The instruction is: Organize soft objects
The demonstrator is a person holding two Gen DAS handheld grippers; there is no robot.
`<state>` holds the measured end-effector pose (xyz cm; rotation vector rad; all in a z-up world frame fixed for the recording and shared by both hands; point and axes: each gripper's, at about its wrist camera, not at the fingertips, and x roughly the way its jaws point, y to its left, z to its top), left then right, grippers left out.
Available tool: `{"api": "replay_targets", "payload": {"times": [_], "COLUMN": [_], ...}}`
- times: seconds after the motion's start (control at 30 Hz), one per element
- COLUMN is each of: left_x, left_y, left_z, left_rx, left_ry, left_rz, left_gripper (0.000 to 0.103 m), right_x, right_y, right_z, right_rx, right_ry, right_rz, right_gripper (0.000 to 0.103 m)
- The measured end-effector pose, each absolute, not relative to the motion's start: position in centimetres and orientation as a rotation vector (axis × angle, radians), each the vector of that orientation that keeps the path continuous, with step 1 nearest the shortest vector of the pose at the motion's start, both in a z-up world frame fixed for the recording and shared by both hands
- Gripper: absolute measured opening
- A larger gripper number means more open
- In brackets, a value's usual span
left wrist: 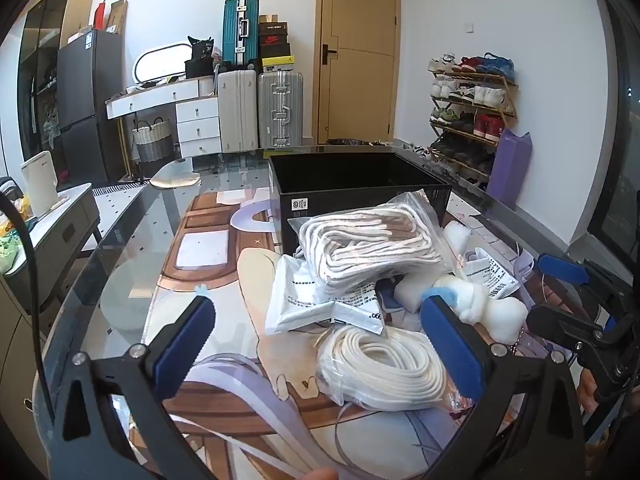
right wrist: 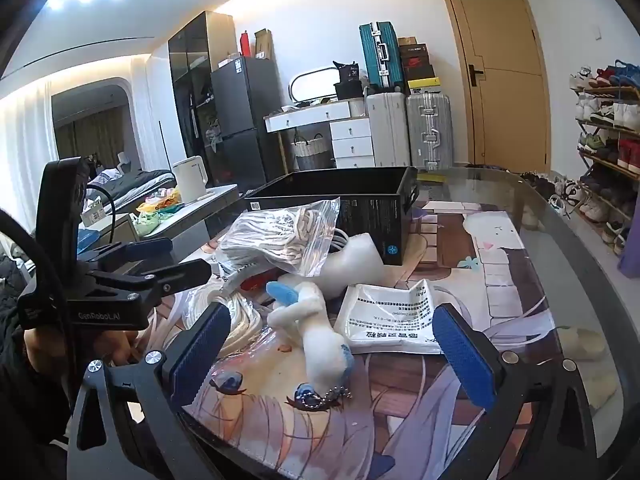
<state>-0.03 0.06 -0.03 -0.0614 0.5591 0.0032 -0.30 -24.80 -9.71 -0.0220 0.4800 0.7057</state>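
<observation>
Both grippers wide, nothing held. Left gripper [left wrist: 316, 344] hovers low over the tabletop [left wrist: 132, 240]; right gripper [right wrist: 332, 340] likewise, with its fingers [right wrist: 464, 356] either side of the plush.

Soft items lie heaped in front of the black box [left wrist: 360, 196], which stands open-topped and looks empty, so I judge nothing is sorted yet:
- bagged rope [left wrist: 376, 252] on top of the heap, leaning against the box's front wall
- rope coil [left wrist: 384, 368], in a clear bag, nearest the left gripper, between its fingers and towards the right one
- plush [right wrist: 320, 328], white with blue tips and a bead chain [right wrist: 324, 396] at its near end
- flat packet [right wrist: 396, 316] just right of the plush; a second packet [left wrist: 304, 300] under the bagged rope
- foam piece [right wrist: 356, 256] behind the plush, near the box

Key relation: the plush lies straight ahead of the right gripper, inside the span of its fingers. Its long axis runs roughly along the line of approach, slightly skewed to the left, so closing would pinch it across its narrow width. Right is clearly the nearer hand for it; in the left view it sits beyond the right finger.

Risk, my judgement: the chain may drag.
</observation>
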Motion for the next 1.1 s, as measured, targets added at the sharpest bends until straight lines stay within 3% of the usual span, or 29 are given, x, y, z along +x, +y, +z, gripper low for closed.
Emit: {"api": "replay_targets", "payload": {"times": [1.1], "left_x": [0.0], "left_y": [0.1], "left_z": [-0.3], "left_rx": [-0.054], "left_ry": [0.560], "left_rz": [0.008], "left_gripper": [0.103], "right_x": [-0.7], "right_y": [-24.1], "right_z": [-10.3], "right_rx": [-0.021], "right_ry": [0.497], "right_rz": [0.711], "right_gripper": [0.103]}}
